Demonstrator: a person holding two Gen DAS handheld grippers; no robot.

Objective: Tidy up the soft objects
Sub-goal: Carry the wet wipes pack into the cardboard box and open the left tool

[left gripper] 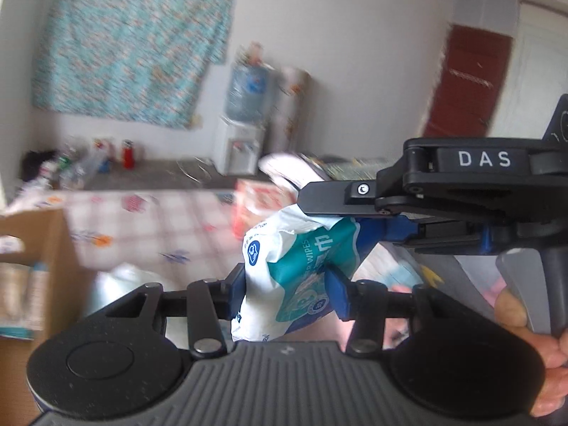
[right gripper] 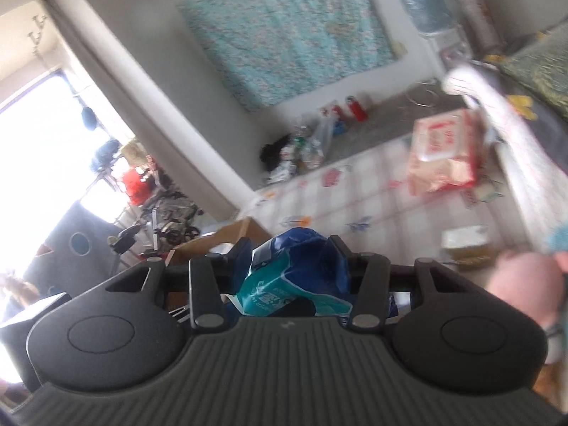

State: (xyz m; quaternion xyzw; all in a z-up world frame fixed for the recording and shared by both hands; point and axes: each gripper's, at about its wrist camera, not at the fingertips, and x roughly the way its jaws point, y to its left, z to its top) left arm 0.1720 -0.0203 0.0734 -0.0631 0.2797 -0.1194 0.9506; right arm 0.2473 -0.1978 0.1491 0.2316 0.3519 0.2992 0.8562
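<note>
A soft teal, white and blue wet-wipes pack (left gripper: pixel 301 269) hangs in the air between both grippers. My left gripper (left gripper: pixel 287 293) is shut on its lower part. My right gripper (left gripper: pixel 330 218) comes in from the right in the left wrist view and pinches the pack's top end. In the right wrist view the right gripper (right gripper: pixel 294 262) is shut on the same pack (right gripper: pixel 294 277), crumpled between the blue pads. A pink-and-red wipes pack (right gripper: pixel 443 149) lies on the checked bedsheet (right gripper: pixel 355 195); it also shows in the left wrist view (left gripper: pixel 259 206).
A cardboard box (left gripper: pixel 39 266) with packs inside stands at the left, its edge also in the right wrist view (right gripper: pixel 230 234). A small tissue box (right gripper: pixel 465 245) lies on the sheet. A water dispenser (left gripper: pixel 241 120), bottles (left gripper: pixel 127 154) and a patterned wall cloth (left gripper: pixel 131 39) are behind.
</note>
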